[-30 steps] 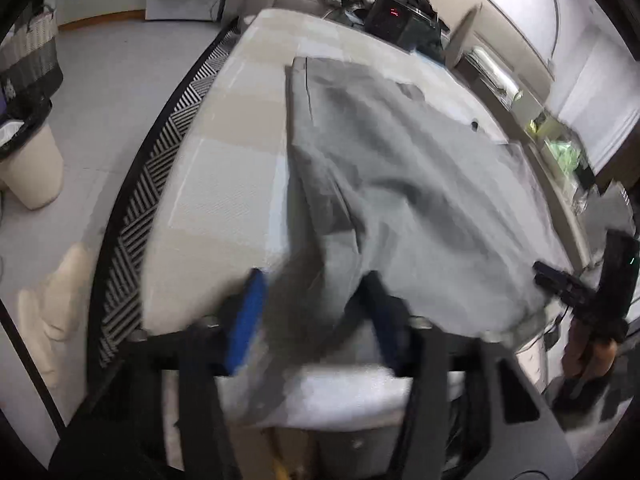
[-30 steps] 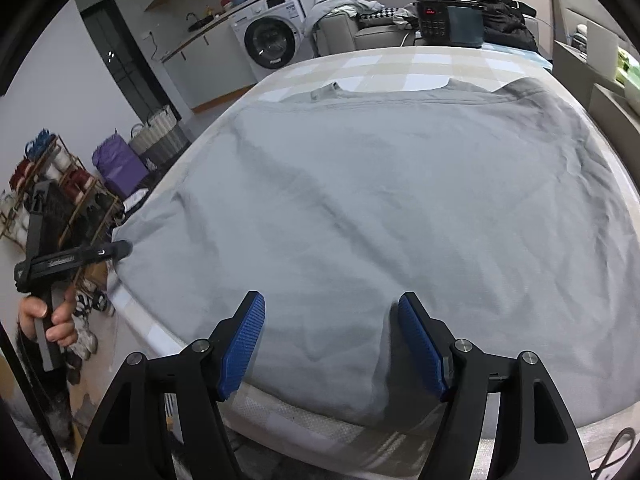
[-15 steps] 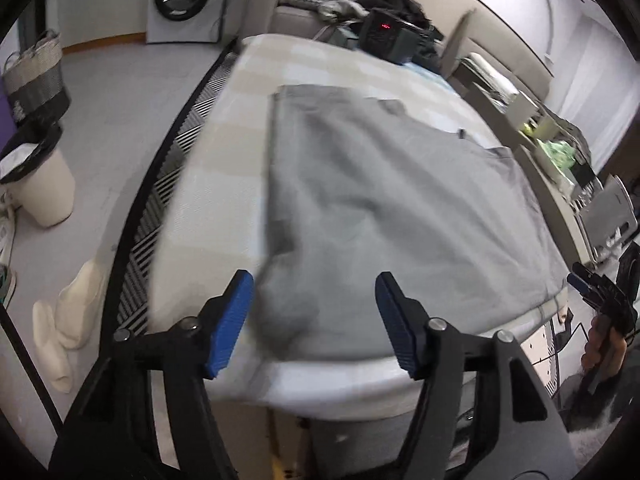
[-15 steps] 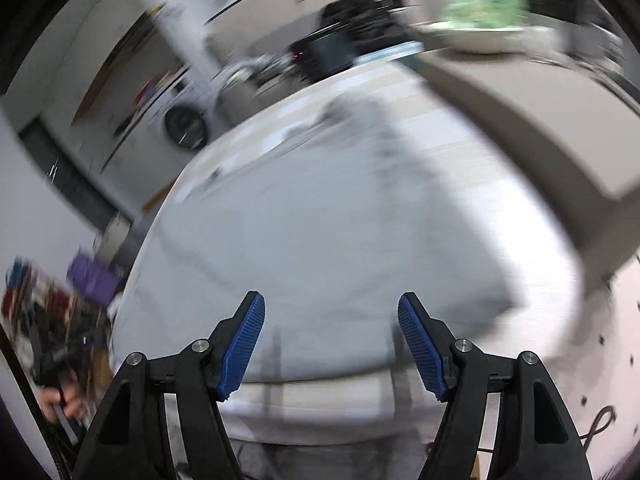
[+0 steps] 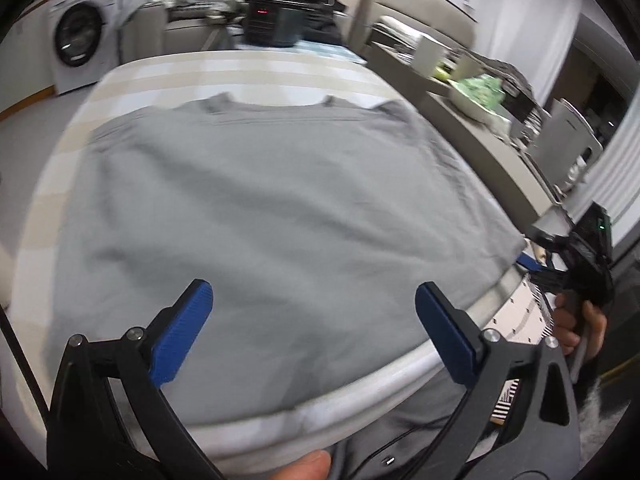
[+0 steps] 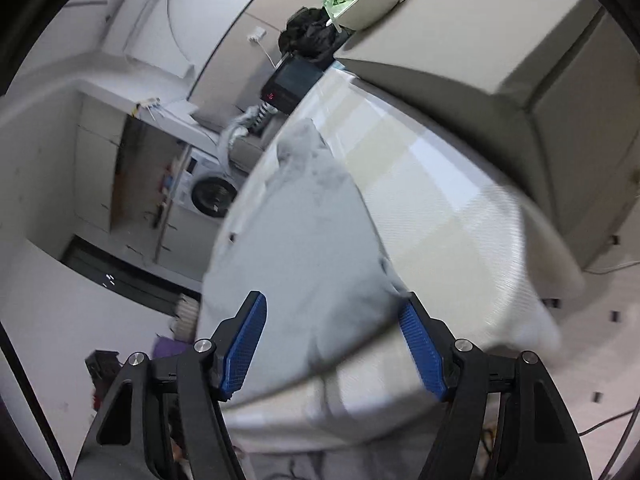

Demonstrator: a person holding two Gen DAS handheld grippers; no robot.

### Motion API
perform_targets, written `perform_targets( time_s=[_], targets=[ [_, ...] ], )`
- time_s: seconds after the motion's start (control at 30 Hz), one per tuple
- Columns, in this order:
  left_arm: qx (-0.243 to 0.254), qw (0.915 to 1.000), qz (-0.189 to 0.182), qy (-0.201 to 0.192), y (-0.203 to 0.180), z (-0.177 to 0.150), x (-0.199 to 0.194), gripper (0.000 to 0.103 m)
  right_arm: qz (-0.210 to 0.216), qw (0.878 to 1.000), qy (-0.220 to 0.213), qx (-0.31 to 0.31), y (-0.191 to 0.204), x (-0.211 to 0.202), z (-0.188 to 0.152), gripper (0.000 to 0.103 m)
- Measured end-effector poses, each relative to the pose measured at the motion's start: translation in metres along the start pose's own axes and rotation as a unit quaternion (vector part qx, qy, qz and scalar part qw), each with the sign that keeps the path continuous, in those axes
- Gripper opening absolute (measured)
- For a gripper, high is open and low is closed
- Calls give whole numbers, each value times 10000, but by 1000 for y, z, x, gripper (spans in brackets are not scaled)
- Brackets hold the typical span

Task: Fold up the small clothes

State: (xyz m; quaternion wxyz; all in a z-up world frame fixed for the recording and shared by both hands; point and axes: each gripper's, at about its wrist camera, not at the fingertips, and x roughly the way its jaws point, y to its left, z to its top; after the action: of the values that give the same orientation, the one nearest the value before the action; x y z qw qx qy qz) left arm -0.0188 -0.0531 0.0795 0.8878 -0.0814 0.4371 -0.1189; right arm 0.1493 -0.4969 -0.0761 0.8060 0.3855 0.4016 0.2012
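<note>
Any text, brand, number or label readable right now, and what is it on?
None can be read.
Black device beyond the table: red lit display, too blurred to read.
Washing machine: no legible brand or panel text.
Grey garment: no print or label visible.

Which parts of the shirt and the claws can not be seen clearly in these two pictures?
- Shirt near hem: left wrist view, it hangs over the table edge, behind the left claw.
- Shirt's left side: right wrist view, motion blur and tilt smear it.
- Right claw: left wrist view, small at the shirt corner; its opening is unreadable there.
- Collar: left wrist view, blurred.
</note>
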Motion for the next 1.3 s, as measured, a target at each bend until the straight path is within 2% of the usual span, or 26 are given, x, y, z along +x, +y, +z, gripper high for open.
perform_targets(
  time_s=[0.07, 0.1, 0.13, 0.23, 0.27, 0.33, 0.43, 0.5, 0.67, 0.77, 0.87, 0.9, 0.97, 1.03, 1.07, 1.1, 1.17, 1.23, 1.27, 1.3],
  targets=[
    [11, 9998, -184, 30, -22, 10, 18, 100, -568, 9980, -203, -196, 9, 5, -1, 41],
    [4, 9997, -256, 47, -28, 15, 25, 100, -812, 9958, -288, -310, 14, 9, -3, 35],
    [-34, 9993, -352, 76, -34, 20, 34, 100, -1048, 9929, -374, -417, 19, 13, -4, 24],
    [-263, 9975, -622, 201, -49, 37, 57, 100, -1302, 9866, -575, -802, 40, 21, -7, 11],
    [-354, 9965, -714, 252, -49, 42, 63, 100, -1238, 9850, -635, -1024, 50, 21, -9, 10],
    [-523, 9937, -924, 346, -48, 50, 70, 100, -767, 9794, -563, -1778, 83, 27, -19, 10],
    [-746, 9883, -1270, 386, -41, 61, 73, 100, -118, 9542, -192, -2983, 134, 39, -49, 10],
    [-866, 9848, -1438, 436, -29, 66, 73, 100, 66, 9435, 97, -3310, 148, 50, -65, 9],
    [-1116, 9756, -1720, 782, -9, 76, 92, 98, 32, 9374, 399, -3459, 151, 68, -82, 9],
    [-998, 9725, -1858, 985, -19, 87, 113, 93, 66, 9380, 438, -3438, 150, 62, -83, 9],
    [-884, 9719, -1712, 1355, -32, 102, 148, 92, 73, 9372, 448, -3458, 150, 57, -85, 9],
    [-944, 9702, -1670, 1480, -32, 105, 159, 89, 80, 9374, 439, -3454, 147, 53, -86, 9],
    [-1065, 9692, -1731, 1389, -33, 114, 171, 89, 117, 9374, 435, -3452, 148, 54, -84, 9],
    [-1159, 9649, -1834, 1478, -34, 125, 183, 88, 162, 9370, 420, -3465, 147, 57, -79, 9],
    [-1273, 9631, -1846, 1488, -33, 132, 191, 85, 187, 9371, 422, -3460, 147, 56, -78, 9],
    [-1315, 9628, -1812, 1513, -34, 138, 197, 76, 203, 9373, 427, -3452, 146, 55, -79, 9],
    [-1340, 9642, -1668, 1564, -37, 152, 211, 66, 227, 9365, 450, -3470, 145, 55, -80, 9],
    [-1244, 9684, -1453, 1600, -41, 166, 221, 44, 213, 9356, 474, -3491, 144, 58, -80, 9],
    [-1176, 9704, -1347, 1626, -42, 172, 226, 24, 227, 9357, 483, -3488, 144, 59, -80, 9],
    [-1102, 9729, -1242, 1612, -44, 178, 229, 9, 213, 9357, 478, -3489, 145, 59, -81, 9]
  ],
)
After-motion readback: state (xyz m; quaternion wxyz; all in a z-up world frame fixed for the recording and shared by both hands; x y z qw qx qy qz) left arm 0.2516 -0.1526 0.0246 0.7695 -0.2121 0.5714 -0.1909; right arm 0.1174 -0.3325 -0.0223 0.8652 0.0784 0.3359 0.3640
